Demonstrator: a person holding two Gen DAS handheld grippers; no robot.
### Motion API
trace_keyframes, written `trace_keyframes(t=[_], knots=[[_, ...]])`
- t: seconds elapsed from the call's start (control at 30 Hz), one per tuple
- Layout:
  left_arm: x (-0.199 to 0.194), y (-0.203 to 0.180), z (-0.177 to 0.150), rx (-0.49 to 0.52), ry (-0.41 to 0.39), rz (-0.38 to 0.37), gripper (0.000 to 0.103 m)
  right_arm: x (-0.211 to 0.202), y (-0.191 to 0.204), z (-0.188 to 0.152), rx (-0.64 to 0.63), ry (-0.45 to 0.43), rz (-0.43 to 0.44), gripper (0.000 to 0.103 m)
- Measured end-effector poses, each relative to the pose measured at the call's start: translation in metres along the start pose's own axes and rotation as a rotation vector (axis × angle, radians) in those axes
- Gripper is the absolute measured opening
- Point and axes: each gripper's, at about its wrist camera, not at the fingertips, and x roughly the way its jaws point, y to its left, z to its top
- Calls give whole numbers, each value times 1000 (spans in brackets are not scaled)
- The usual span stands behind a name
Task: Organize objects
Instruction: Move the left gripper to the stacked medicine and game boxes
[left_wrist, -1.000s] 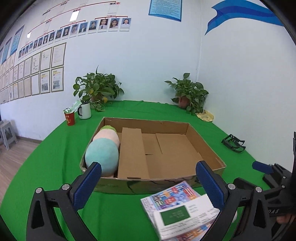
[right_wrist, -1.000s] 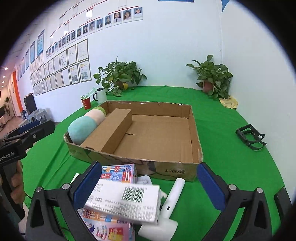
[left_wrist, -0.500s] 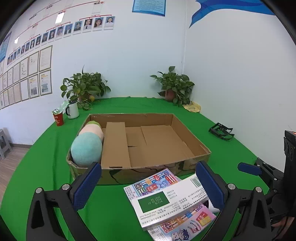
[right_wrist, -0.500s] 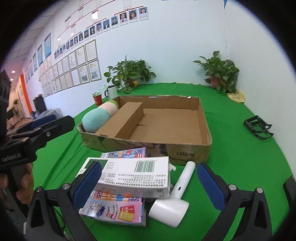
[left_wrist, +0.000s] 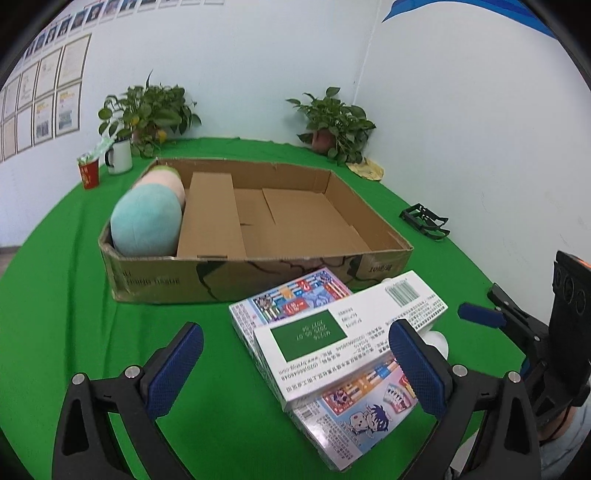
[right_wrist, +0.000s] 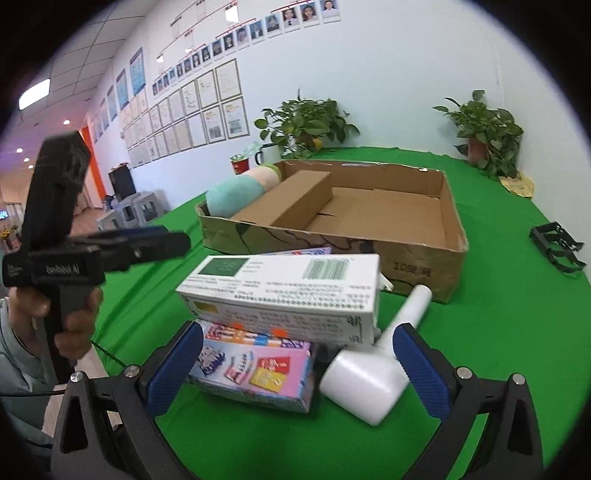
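Right wrist view: white box (right_wrist: 284, 291) lies atop colourful box (right_wrist: 258, 369).

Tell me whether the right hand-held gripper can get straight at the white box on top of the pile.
Probably yes. The right hand-held gripper is open, and the white box lies uppermost on the colourful box, with nothing covering it and the white bottle off to one side.

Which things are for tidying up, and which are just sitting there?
For tidying: brown cardboard tray, pastel plush pillow, white printed carton, colourful cartoon box, white plastic bottle.

Just lying about: two potted plants, white mug, red cup, black clip.
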Motion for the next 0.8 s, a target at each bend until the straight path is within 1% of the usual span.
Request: trace_keyframes(t=[0.07, 0.1, 0.13, 0.2, 0.27, 0.4, 0.43, 0.5, 0.57, 0.67, 0.73, 0.8], knots=[[3, 2, -4, -1, -2, -47, 100, 6, -3, 4, -8, 0, -10, 102], [4, 2, -6, 3, 0, -58, 98, 10, -6, 5, -3, -1, -4, 102], [6, 1, -7, 6, 8, -58, 95, 13, -11, 7, 11, 0, 14, 102], [9, 1, -10, 10, 18, -67, 93, 18, -19, 9, 29, 5, 52, 102], [14, 0, -12, 12, 32, -72, 88, 23, -23, 10, 27, 21, 78, 102], [25, 1, -16, 4, 60, -64, 86, 27, -16, 8, 20, 44, 113, 102], [28, 4, -16, -4, 67, -63, 86, 27, -14, 7, 19, 45, 112, 102], [34, 8, -16, -21, 80, -65, 83, 28, -11, 5, 20, 52, 112, 102], [41, 11, -17, -26, 102, -71, 77, 29, -8, 5, 25, 60, 108, 102], [47, 14, -17, -35, 109, -91, 77, 27, -4, 3, 21, 66, 110, 102], [50, 16, -17, -49, 112, -108, 76, 29, -2, 1, 21, 84, 96, 102], [54, 17, -15, -57, 108, -110, 75, 31, -2, 0, 26, 101, 90, 102]])
